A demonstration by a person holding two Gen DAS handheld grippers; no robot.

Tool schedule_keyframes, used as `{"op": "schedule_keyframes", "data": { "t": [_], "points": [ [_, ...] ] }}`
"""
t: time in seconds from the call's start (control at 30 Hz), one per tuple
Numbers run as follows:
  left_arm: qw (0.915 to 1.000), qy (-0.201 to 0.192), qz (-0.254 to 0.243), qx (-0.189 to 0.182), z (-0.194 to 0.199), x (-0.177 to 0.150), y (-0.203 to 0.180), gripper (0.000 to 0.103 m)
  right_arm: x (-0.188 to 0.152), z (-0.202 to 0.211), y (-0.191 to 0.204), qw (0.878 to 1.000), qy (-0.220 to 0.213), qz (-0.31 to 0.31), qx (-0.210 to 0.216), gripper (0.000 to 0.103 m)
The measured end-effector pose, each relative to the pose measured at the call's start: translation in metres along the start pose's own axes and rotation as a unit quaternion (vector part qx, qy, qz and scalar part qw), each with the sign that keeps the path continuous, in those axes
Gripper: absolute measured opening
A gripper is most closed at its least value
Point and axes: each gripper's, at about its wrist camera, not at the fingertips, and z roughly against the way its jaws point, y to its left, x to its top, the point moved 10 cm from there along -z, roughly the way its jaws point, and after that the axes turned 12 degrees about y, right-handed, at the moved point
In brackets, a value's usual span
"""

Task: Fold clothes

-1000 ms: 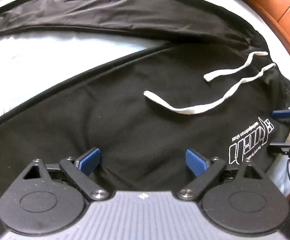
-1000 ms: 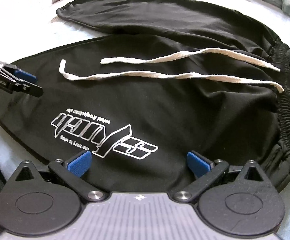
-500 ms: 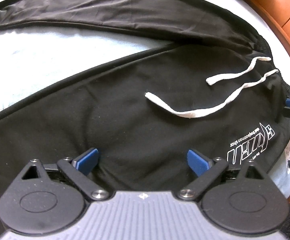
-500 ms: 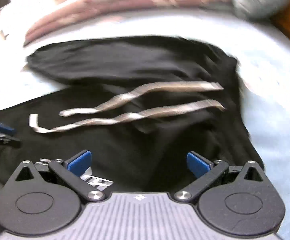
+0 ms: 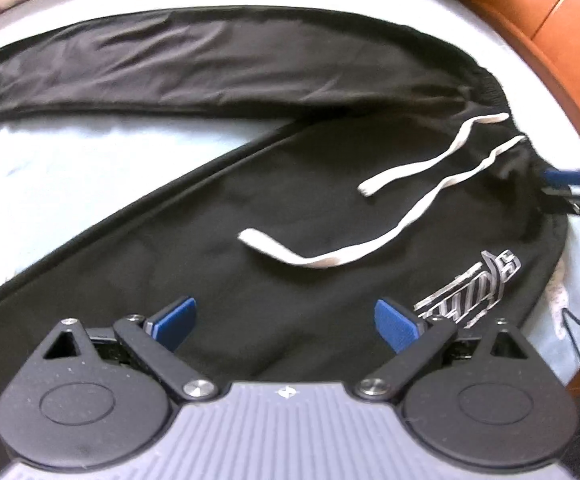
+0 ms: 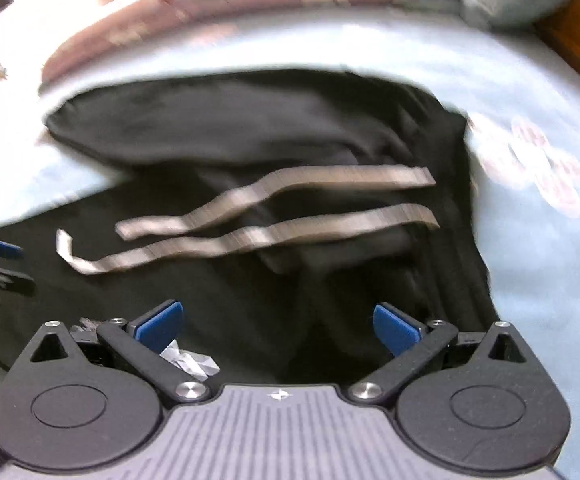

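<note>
Where both claws gape, black trousers (image 5: 290, 200) spread just beyond.

Bare sheet (image 5: 69, 168) — between trouser legs (image 5: 209, 64)

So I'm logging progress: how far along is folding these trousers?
Done: black trousers laid flat on the bed, legs splayed. In hand: nothing; left tongs and right tongs hover open above the fabric. Left: every fold; white drawstring lies loose on top.
</note>
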Motion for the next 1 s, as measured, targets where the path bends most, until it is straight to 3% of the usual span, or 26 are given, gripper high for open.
{"op": "schedule_keyframes", "data": {
  "t": [0.13,0.27,0.5,0.6,0.73,0.87,1.0],
  "points": [
    [0.9999,0.009,-0.011,0.008,-0.008,0.000,-0.008,0.096,0.023,-0.016,0.009,1.000,0.003,0.000,0.014,0.103],
    [0.9995,0.019,-0.005,0.023,-0.018,-0.002,-0.007,0.096,0.018,-0.043,-0.004,0.999,0.047,-0.025,-0.005,0.103],
    [0.9993,-0.011,-0.008,0.036,-0.010,0.018,-0.012,0.096,0.010,-0.054,-0.001,0.997,0.066,0.004,-0.034,0.103],
    [0.9994,-0.026,0.004,0.023,-0.013,0.027,-0.014,0.096,0.003,-0.055,0.002,0.997,0.064,0.025,-0.045,0.103],
    [0.9998,-0.010,0.016,0.003,-0.034,0.025,-0.016,0.096,-0.007,-0.061,0.012,0.987,0.075,0.106,-0.095,0.103],
    [0.9999,-0.007,0.001,0.009,-0.040,0.023,-0.019,0.098,-0.006,-0.062,0.012,0.986,0.091,0.106,-0.096,0.103],
    [0.9997,-0.010,0.017,-0.011,-0.038,0.024,-0.015,0.098,-0.008,-0.061,0.012,0.986,0.081,0.110,-0.096,0.103]
  ]
}}
